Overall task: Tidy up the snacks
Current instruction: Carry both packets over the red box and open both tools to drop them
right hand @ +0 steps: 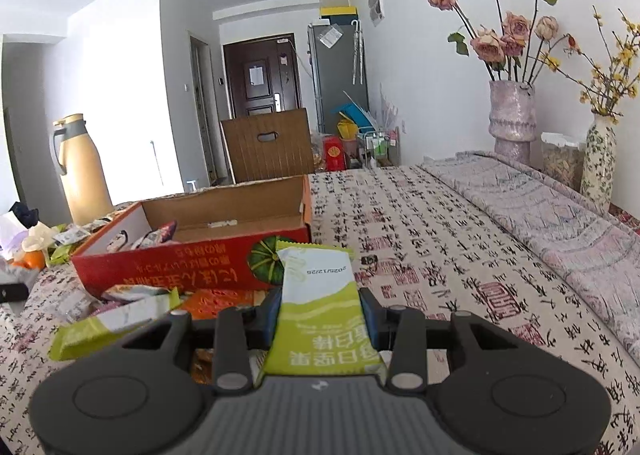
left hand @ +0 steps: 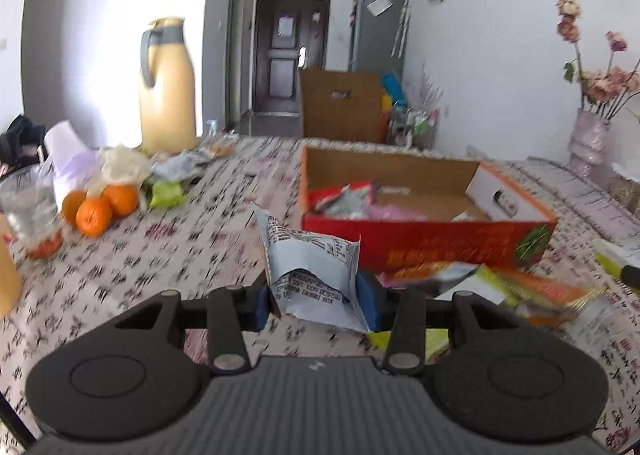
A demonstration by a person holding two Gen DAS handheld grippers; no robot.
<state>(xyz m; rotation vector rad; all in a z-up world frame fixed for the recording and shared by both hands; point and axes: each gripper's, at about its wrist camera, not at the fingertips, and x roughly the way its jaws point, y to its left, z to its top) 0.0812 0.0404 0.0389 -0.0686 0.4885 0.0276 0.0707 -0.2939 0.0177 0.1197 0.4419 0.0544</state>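
Note:
My left gripper (left hand: 316,301) is shut on a crumpled pale blue and white snack packet (left hand: 310,255), held above the patterned tablecloth just left of the red cardboard box (left hand: 440,243). The box is open and holds several snack packets (left hand: 348,197). My right gripper (right hand: 320,315) is shut on a green and white snack bar packet (right hand: 320,311), held in front of the same red box (right hand: 180,265). More loose snack packets (right hand: 120,315) lie on the cloth before the box, and they also show in the left wrist view (left hand: 500,287).
A yellow thermos jug (left hand: 166,87), oranges (left hand: 100,207), a glass bowl (left hand: 24,199) and crumpled wrappers (left hand: 168,191) sit at the left. Vases with flowers (right hand: 514,115) stand at the right by the wall. A brown chair back (right hand: 268,143) stands beyond the table's far edge.

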